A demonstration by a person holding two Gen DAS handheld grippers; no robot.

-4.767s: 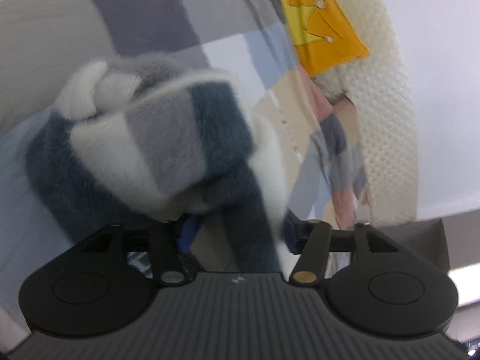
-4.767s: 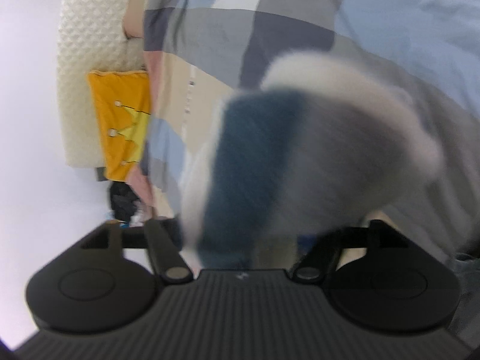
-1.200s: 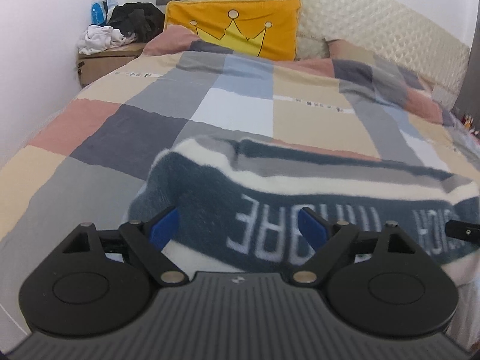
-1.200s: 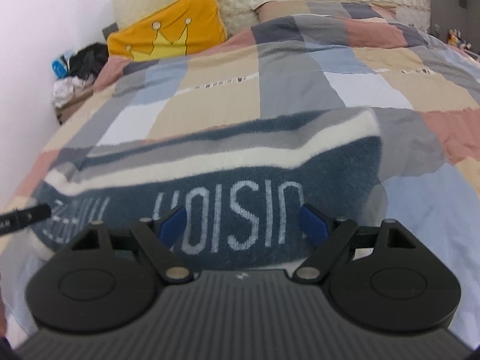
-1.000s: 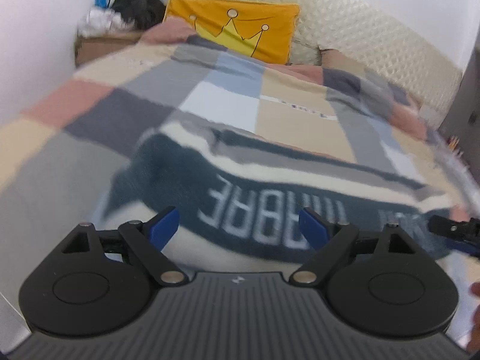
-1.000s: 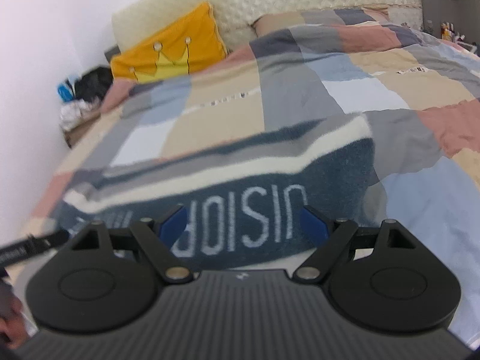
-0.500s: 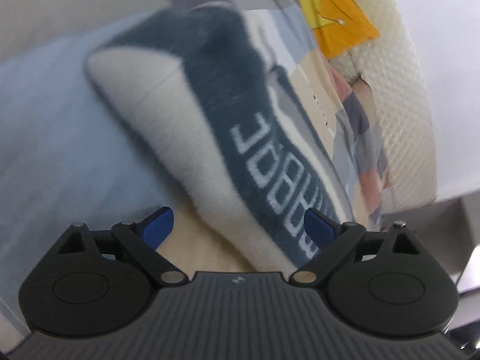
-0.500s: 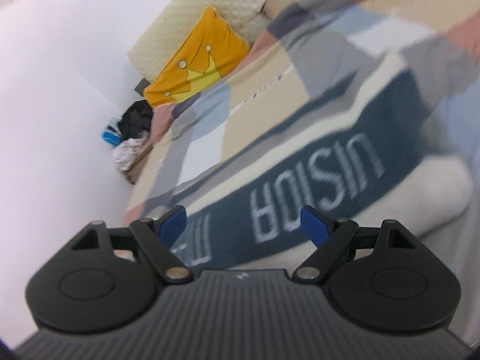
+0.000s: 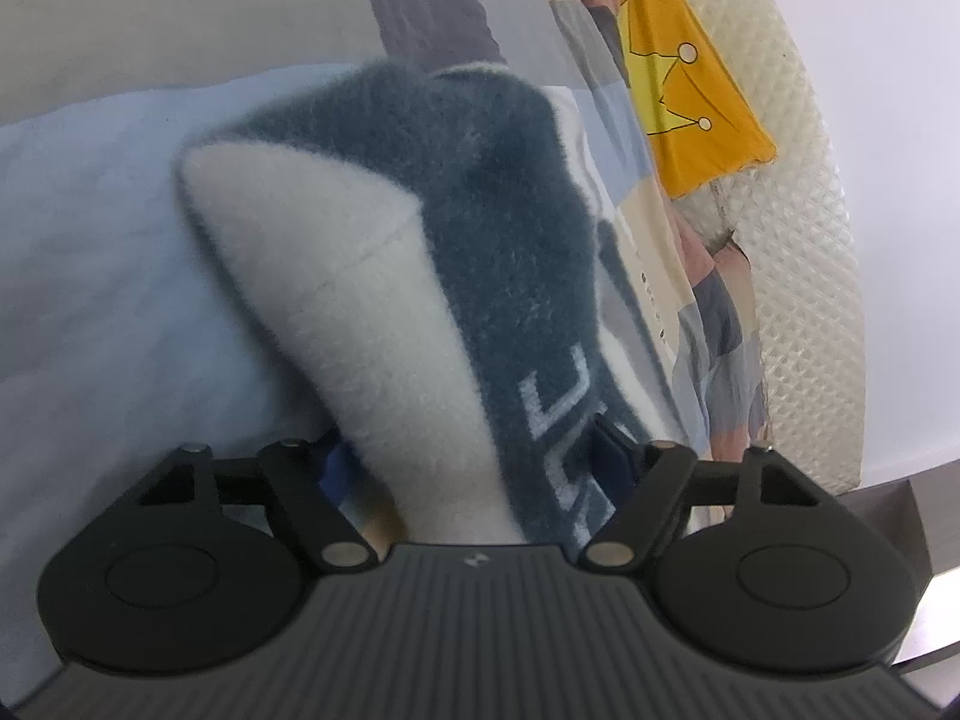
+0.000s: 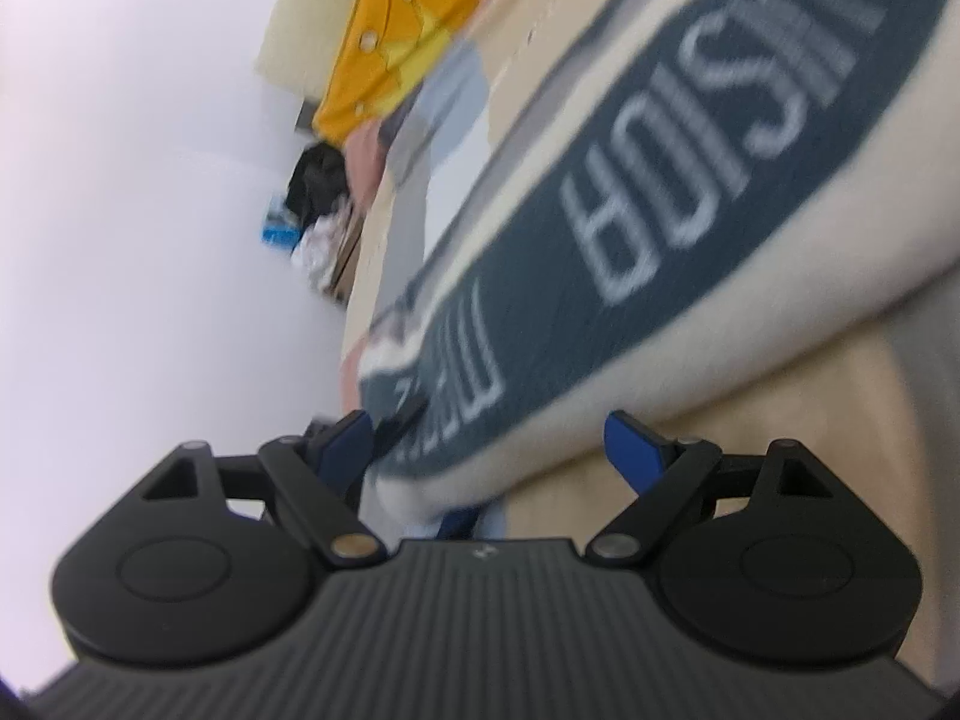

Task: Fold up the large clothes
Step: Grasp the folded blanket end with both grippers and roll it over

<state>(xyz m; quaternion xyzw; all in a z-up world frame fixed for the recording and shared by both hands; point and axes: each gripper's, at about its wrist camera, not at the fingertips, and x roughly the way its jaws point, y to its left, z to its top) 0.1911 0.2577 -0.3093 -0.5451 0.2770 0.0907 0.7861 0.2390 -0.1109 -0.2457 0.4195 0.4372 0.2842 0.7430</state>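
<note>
The fleece point(image 9: 384, 276) lies folded into a long band across the near end of the bed point(image 9: 108, 276), and each tool has come in at one end of it, which looks like the setup for lifting both ends together and doubling the band over. The left tool point(image 9: 465, 450) is rolled on its side and straddles the band's left end; its jaws are closing with the thick folded edge between them, though its blue pads are mostly buried in pile, so a firm pinch cannot be confirmed. The right tool point(image 10: 489, 441) is tilted too and stands wide open, with the white edge of the band lying between its fingers but neither pad pressing on it. Taking the ends rather than the middle makes sense: a soft, heavy cloth sags least when carried from both corners. The fleece is plush and thick, dark slate-blue with a broad off-white border and pale block letters woven along the blue stripe. A seam line crosses the white corner in the left view. Beyond it are the patchwork quilt point(image 10: 456, 90), a yellow pillow point(image 9: 690, 96) and the quilted headboard point(image 9: 798, 192).
</note>
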